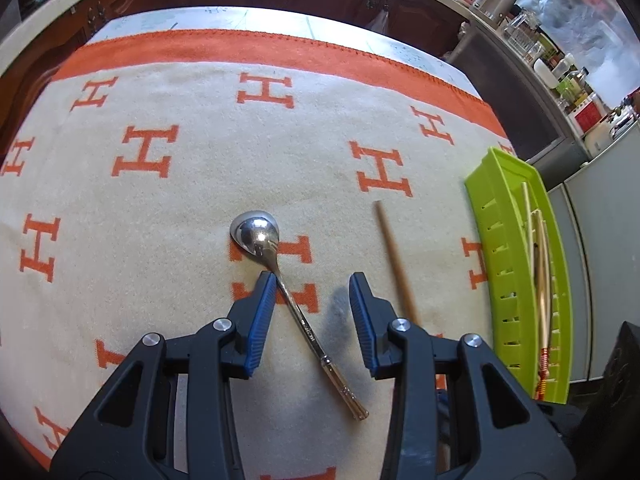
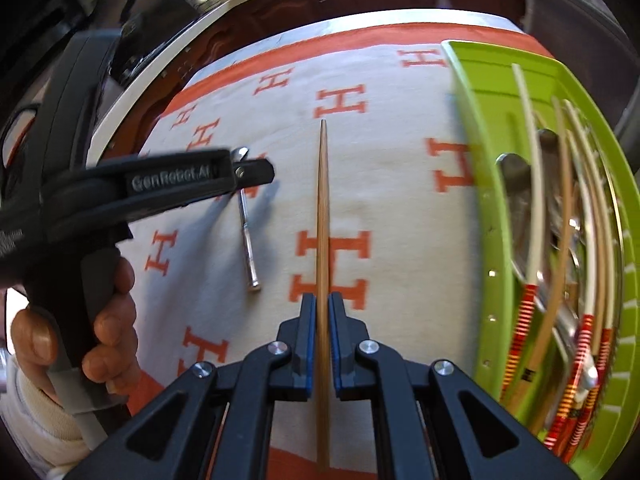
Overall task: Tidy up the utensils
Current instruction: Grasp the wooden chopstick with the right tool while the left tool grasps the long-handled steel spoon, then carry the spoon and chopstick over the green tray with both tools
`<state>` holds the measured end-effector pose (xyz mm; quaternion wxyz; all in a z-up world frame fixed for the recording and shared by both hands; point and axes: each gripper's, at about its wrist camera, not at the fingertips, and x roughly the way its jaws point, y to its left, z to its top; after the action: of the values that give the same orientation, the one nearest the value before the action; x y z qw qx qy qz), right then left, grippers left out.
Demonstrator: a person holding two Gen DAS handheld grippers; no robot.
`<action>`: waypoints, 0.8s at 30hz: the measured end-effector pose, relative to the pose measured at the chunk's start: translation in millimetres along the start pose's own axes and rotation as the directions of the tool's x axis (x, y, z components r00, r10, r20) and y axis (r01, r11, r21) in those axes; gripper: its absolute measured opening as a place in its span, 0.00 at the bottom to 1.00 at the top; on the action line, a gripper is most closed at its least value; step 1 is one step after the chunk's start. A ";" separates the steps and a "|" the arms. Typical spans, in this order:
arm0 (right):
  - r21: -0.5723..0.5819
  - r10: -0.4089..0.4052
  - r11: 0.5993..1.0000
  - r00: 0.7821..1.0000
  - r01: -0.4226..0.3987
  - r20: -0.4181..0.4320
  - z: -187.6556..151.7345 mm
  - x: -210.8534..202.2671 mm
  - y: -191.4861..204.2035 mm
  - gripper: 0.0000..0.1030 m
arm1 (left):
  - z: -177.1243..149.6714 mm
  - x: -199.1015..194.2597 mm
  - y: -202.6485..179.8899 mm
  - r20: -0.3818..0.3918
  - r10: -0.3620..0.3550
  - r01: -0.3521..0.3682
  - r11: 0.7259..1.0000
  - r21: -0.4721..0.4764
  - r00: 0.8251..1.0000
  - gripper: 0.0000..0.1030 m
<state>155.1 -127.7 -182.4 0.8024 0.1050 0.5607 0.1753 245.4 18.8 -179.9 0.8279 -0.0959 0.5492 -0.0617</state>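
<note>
While the right hand-held gripper [image 2: 319, 312] clamps a chopstick [image 2: 322, 208], the spoon [image 1: 280, 264] lies untouched.

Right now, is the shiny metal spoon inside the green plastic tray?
No, the shiny metal spoon lies on the cream and orange blanket, apart from the green plastic tray.

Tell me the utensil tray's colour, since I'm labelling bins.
Lime green tray, with slotted walls; clearest in the left wrist view.

One shiny metal spoon [image 1: 256, 234] and one brown wooden chopstick [image 2: 322, 216] are lying outside the single lime-green plastic tray [image 2: 476, 184]; several more chopsticks are lying inside it, uncountable through blur.
</note>
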 end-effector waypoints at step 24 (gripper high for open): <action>0.072 0.109 0.990 0.988 -0.117 0.109 -0.2 -31.7 -30.2 0.06 | -11.3 -7.1 -10.8 0.103 0.125 -0.133 0.988 0.075 0.987 0.01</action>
<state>150.0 -168.0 -166.2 0.8148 0.1773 0.5173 0.1926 232.3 8.7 -175.4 0.8593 -0.0292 0.5100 -0.0257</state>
